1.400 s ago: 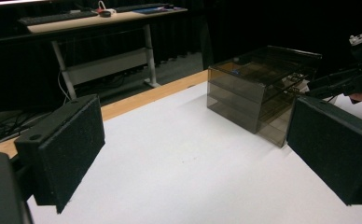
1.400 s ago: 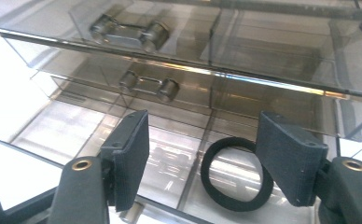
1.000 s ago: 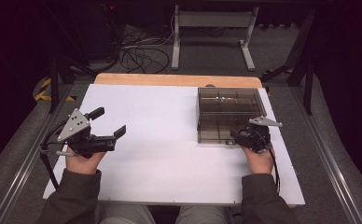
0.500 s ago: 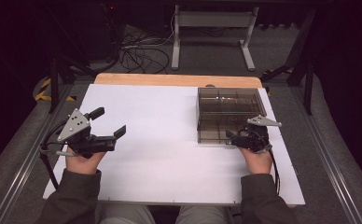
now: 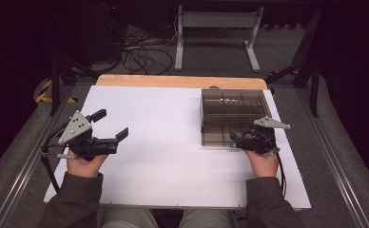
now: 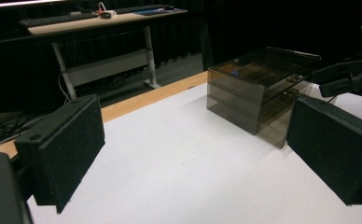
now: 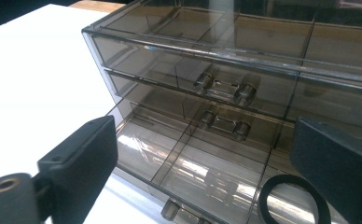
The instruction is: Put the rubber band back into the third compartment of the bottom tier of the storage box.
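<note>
My right gripper [image 5: 237, 137], jaws apart, fronts the drawer unit [image 5: 234, 116] near the bench's [image 5: 173, 118] far right corner, bottom drawer [image 7: 202, 179] out; left gripper [image 5: 111, 126] waits, jaws apart.

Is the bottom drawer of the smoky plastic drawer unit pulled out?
Yes: in the right gripper view the bottom drawer sticks out past the two upper drawer fronts, its divided compartments open from above.

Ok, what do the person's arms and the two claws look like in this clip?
Both sleeves are dark olive-grey. The left claw and the right claw are black, each topped by a grey three-cornered plate and trailing a black cable. The pads are flat, black and rough-textured.
</note>
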`<state>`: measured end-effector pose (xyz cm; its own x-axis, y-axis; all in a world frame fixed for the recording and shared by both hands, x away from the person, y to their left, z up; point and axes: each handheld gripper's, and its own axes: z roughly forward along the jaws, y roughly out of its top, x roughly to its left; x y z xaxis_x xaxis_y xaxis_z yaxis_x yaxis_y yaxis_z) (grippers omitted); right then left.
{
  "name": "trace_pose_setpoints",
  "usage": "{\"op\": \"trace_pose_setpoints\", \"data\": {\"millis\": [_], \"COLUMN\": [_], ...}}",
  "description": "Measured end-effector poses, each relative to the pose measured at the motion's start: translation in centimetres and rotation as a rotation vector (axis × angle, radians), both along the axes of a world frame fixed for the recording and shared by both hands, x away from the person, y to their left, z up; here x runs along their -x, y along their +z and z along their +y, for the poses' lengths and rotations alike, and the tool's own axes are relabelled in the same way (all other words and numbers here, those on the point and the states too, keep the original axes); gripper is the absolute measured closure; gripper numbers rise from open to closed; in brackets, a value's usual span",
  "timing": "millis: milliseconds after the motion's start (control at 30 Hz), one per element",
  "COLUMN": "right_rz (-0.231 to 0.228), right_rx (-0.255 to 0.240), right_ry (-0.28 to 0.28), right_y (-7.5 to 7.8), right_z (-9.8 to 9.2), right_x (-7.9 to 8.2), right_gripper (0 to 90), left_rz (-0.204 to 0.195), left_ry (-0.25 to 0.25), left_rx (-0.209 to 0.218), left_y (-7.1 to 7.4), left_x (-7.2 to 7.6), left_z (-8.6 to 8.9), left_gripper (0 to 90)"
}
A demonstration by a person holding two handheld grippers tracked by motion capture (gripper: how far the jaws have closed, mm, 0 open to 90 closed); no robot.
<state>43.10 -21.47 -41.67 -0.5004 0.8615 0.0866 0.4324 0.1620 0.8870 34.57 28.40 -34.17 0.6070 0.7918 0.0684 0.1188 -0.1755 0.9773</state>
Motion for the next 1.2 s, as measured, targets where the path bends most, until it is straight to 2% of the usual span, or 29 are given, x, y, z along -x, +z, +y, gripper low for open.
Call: {"op": "trace_pose_setpoints", "data": {"millis": [733,1200], "right_rz": [-0.022,-0.065], "right_rx": [-0.022,-0.055], "right_ry": [0.019,0.038], "right_y": [1.2,2.1], "right_z": [0.4,0.1], "right_x": [0.5,1.1], "right_gripper": [0.8,0.0], "left_rz": [0.004,0.015], "left_ry": [0.0,0.001], "left_rx": [0.0,0.001], "left_y": [-0.1,-0.2], "left_x": [0.1,-0.5], "left_z": [-0.1,-0.3], "left_gripper": [5.2,5.2]}}
